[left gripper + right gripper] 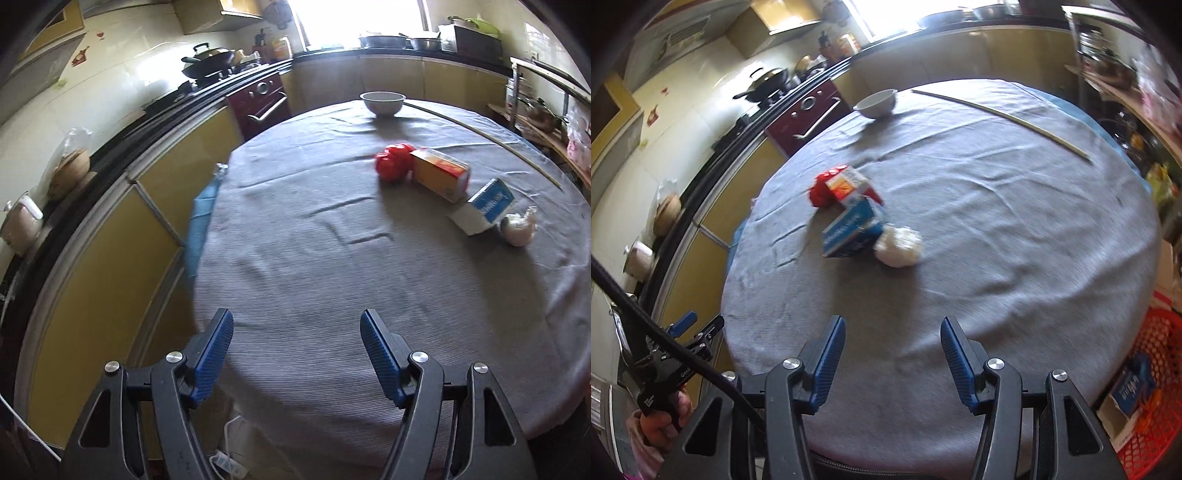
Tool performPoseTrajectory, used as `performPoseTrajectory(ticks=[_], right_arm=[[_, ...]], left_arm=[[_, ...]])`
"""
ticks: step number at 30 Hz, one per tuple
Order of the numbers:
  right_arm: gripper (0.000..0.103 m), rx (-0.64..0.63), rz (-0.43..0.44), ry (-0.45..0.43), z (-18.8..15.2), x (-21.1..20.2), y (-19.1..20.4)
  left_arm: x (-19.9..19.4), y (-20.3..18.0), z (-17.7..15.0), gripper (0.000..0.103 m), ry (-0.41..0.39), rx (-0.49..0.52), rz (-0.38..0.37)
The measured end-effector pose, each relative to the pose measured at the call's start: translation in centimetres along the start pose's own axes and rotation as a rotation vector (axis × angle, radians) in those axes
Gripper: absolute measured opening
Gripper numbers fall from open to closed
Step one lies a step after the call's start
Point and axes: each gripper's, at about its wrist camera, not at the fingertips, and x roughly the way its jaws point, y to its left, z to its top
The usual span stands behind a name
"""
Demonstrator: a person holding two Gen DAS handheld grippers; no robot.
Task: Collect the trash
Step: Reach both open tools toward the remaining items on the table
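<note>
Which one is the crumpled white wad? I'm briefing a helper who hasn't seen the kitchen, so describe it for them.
Start at the round table with the grey cloth. Near its middle lies a short row of litter: a red wad, an orange box, then a blue box. The white wad sits at the near end, touching the blue box: the only pale, rounded, crinkled piece there.

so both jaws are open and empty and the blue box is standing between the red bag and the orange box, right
Not quite. In the left wrist view the blue box sits between the orange box and the white wad; the red bag is beyond the orange box. Both jaws are open and empty.
</note>
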Motion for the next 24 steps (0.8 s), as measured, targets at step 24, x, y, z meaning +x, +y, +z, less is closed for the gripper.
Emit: performPoseTrajectory(ticks=[24], right_arm=[[0.058,-0.02,-0.066,0.014,1.8,-1.3,-1.5]], left_arm=[[-1.0,3.6,-2.2,0.072,0.082,0.02,0.02]])
